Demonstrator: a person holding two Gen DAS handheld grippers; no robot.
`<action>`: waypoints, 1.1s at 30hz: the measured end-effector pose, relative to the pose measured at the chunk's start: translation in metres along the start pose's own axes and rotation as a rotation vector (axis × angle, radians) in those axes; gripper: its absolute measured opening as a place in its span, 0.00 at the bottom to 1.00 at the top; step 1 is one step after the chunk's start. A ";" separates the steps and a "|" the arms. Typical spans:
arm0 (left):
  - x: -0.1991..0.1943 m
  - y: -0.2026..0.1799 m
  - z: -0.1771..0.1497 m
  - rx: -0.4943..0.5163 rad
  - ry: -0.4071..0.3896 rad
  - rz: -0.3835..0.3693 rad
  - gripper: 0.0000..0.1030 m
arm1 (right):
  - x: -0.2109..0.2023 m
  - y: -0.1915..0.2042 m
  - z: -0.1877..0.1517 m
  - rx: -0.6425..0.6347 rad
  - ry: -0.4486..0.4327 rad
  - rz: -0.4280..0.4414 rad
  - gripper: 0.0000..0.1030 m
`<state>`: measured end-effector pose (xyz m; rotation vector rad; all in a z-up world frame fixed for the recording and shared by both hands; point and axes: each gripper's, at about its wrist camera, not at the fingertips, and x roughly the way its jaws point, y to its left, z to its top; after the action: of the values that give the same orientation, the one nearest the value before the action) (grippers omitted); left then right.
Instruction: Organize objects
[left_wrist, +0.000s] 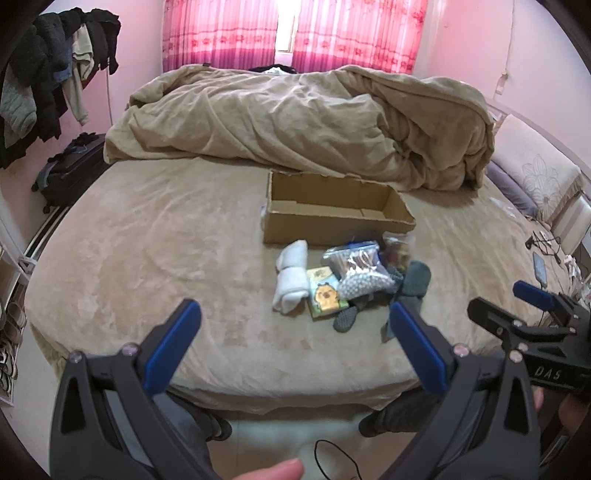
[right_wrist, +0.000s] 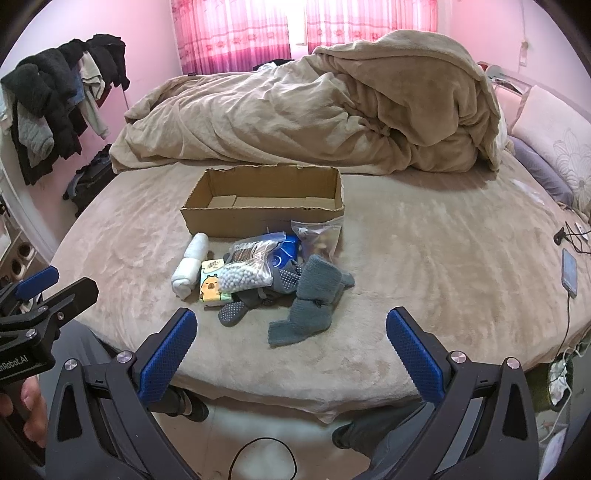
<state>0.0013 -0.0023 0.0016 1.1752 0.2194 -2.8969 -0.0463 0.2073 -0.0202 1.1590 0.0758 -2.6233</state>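
Pink bedroom, pink curtains (right_wrist: 258, 33) glowing at the back, and a big bed (right_wrist: 424, 266) under a tan fleece sheet was the work surface. Both sets of tongs hung over the near edge of the bed, nothing in either of them. The left tongs (left_wrist: 295, 325) were spread wide, blue pads well apart, and so were the right tongs (right_wrist: 291, 332), jaws gaping the same way. Each showed up at the side of the other's camera too.

Just past the tips sat the pile of stuff to sort. A rolled white towel (right_wrist: 190, 264) lay on the left of it, touching or nearly touching a small tissue pack (right_wrist: 213, 286) with a cartoon capybara. A clear bag of white beads (right_wrist: 245, 271) lay half across that pack, with a blue pouch (right_wrist: 284, 254) tucked behind it. Grey grip-dot socks (right_wrist: 232, 314) poked out underneath, and a grey knitted piece (right_wrist: 310, 299) sprawled to the right. Another zip bag (right_wrist: 319, 236) leaned right against the cardboard box (right_wrist: 258, 218).

That box stood open and empty just behind the pile. Beyond it a tan duvet (right_wrist: 314, 122) was heaped up, pillows (right_wrist: 554, 147) off to the right, dark clothes (right_wrist: 55, 99) hanging on the left, and a phone (right_wrist: 569, 275) on its cable near the right edge.
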 end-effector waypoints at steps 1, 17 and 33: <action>0.000 0.000 0.001 -0.002 0.001 -0.001 1.00 | 0.000 0.000 0.000 0.001 0.000 0.000 1.00; 0.003 0.004 0.003 -0.008 0.003 -0.007 1.00 | 0.002 -0.001 0.001 -0.001 0.000 -0.001 1.00; 0.005 0.005 0.004 -0.007 0.007 -0.012 1.00 | 0.005 -0.005 0.003 0.005 0.004 -0.001 1.00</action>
<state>-0.0042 -0.0080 0.0002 1.1869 0.2371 -2.9010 -0.0529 0.2108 -0.0220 1.1659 0.0710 -2.6236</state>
